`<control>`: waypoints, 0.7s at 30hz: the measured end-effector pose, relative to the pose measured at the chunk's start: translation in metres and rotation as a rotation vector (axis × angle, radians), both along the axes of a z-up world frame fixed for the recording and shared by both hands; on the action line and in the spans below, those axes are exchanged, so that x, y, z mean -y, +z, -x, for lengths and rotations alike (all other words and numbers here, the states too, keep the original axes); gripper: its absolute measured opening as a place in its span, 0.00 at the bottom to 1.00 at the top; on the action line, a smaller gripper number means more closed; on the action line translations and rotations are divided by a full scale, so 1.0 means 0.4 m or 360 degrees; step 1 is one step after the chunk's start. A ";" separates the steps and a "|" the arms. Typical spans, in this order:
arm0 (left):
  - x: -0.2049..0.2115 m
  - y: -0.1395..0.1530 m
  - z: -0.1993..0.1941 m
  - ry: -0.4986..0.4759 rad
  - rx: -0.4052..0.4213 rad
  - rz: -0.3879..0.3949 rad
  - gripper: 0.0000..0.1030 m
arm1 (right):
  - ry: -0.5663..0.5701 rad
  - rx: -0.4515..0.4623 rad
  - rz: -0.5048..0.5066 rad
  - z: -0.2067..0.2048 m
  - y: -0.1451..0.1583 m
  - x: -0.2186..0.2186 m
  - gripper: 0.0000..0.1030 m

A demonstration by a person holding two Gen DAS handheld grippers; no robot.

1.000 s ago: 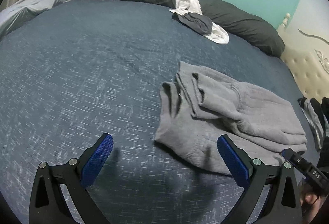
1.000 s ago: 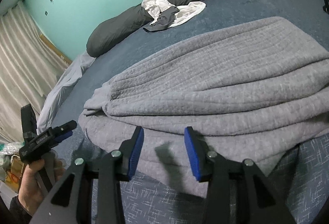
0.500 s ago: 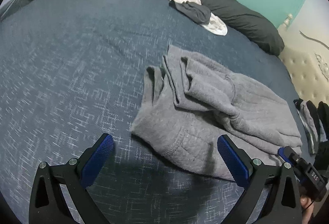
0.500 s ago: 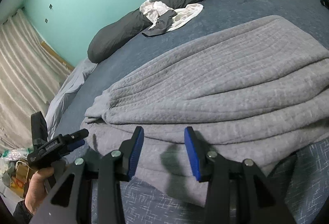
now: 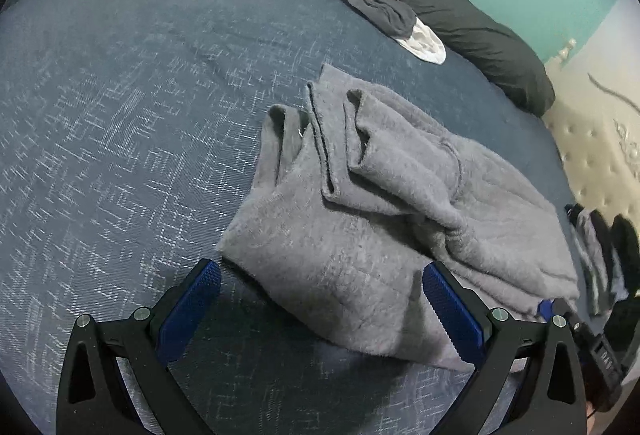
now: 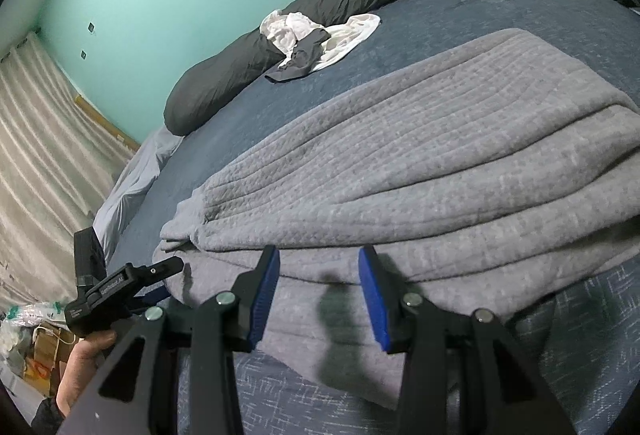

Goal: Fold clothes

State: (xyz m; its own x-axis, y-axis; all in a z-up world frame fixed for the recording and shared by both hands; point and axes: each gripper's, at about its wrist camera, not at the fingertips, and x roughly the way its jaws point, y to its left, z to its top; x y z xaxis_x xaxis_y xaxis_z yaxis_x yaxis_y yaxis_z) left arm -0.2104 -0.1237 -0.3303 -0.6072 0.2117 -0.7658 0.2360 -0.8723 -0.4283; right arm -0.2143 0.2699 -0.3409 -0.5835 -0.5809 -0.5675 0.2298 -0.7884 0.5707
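Now I have my left gripper gaping wide above the near corner of the partly folded grey quilted sweatshirt, nothing between its blue pads. My right gripper stands half open at the sweatshirt's near hem, also empty. The garment lies on the dark blue bed cover, just ahead of both grippers.

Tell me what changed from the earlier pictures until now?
The left tool came lower and closer to the gray garment; its near corner now lies between the open pads. Nothing was gripped or released. The right tool kept the same gap over the garment's edge; the garment did not move.
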 end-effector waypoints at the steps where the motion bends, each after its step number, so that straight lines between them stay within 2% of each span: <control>1: 0.006 -0.002 0.001 0.0013 -0.0004 -0.0039 1.00 | -0.0003 0.0003 0.0003 0.001 -0.001 -0.003 0.40; 4: 0.016 -0.005 0.007 0.0032 -0.0021 -0.0118 1.00 | -0.0009 0.0007 0.0006 0.002 -0.002 -0.013 0.40; 10: 0.024 -0.003 0.013 0.0055 -0.0048 -0.0179 0.97 | -0.0033 0.0011 0.0015 0.004 -0.003 -0.033 0.40; 17: 0.016 -0.007 0.020 0.0050 -0.0035 -0.0143 0.97 | -0.0051 0.0013 0.0014 0.006 -0.002 -0.050 0.40; 21: 0.021 -0.011 0.029 0.0055 -0.0038 -0.0168 0.97 | -0.0074 0.0022 0.0018 0.007 -0.003 -0.062 0.40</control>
State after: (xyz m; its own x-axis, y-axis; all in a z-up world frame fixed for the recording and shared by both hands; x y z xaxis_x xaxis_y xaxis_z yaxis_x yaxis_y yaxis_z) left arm -0.2220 -0.1320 -0.3346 -0.6332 0.2693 -0.7256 0.2537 -0.8135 -0.5234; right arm -0.2169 0.2946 -0.3420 -0.6021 -0.5598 -0.5694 0.1854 -0.7916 0.5822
